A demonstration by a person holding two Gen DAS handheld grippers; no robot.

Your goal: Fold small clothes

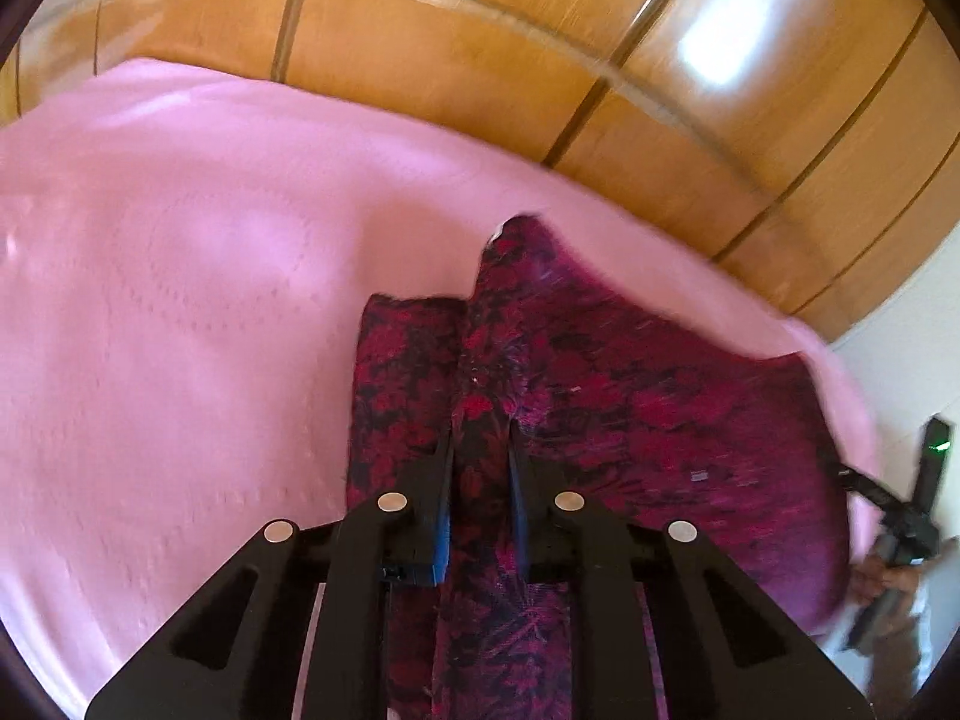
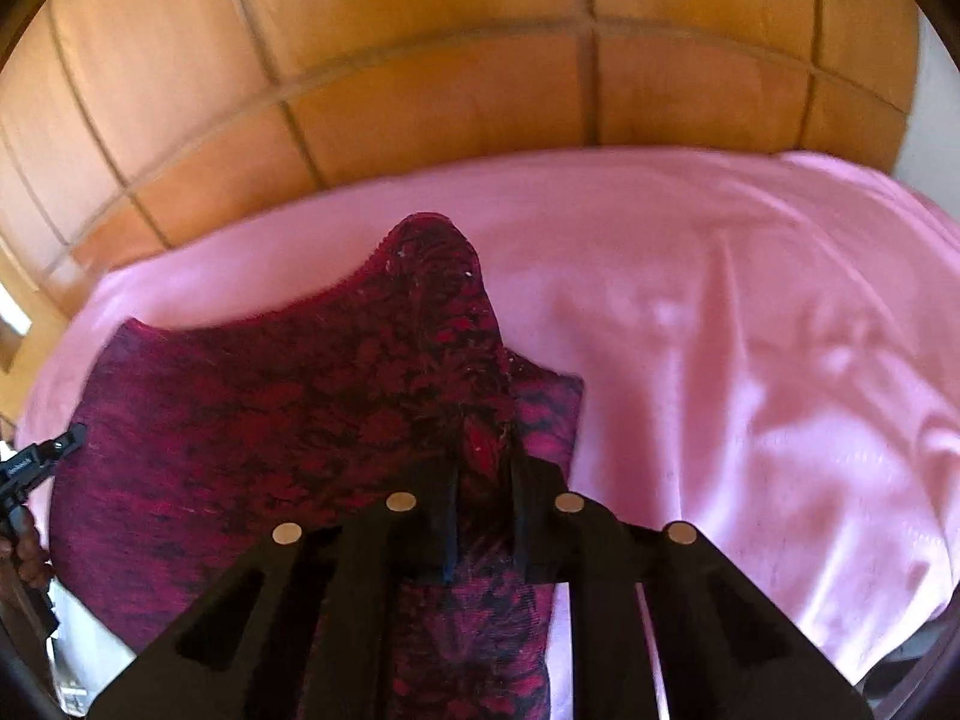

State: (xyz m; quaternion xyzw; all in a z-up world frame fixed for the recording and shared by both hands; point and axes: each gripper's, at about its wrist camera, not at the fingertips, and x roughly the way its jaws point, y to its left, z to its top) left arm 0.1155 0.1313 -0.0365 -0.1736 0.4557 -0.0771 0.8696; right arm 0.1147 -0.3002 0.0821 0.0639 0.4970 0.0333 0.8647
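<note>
You've got a pink bedspread (image 1: 180, 330) over the bed, filling the near and middle ground, lightly wrinkled on the right side. Behind it, at the far side, stands a glossy orange-brown wooden paneled wardrobe (image 1: 450, 60) with dark seams. Bright window glare (image 1: 732, 30) reflects off its panels. A white wall (image 1: 900, 360) strip shows far right.

Knitted maroon garment (image 1: 630, 372), soft pink sheet (image 1: 180, 330), glossy wooden panelling (image 1: 480, 60)
</note>
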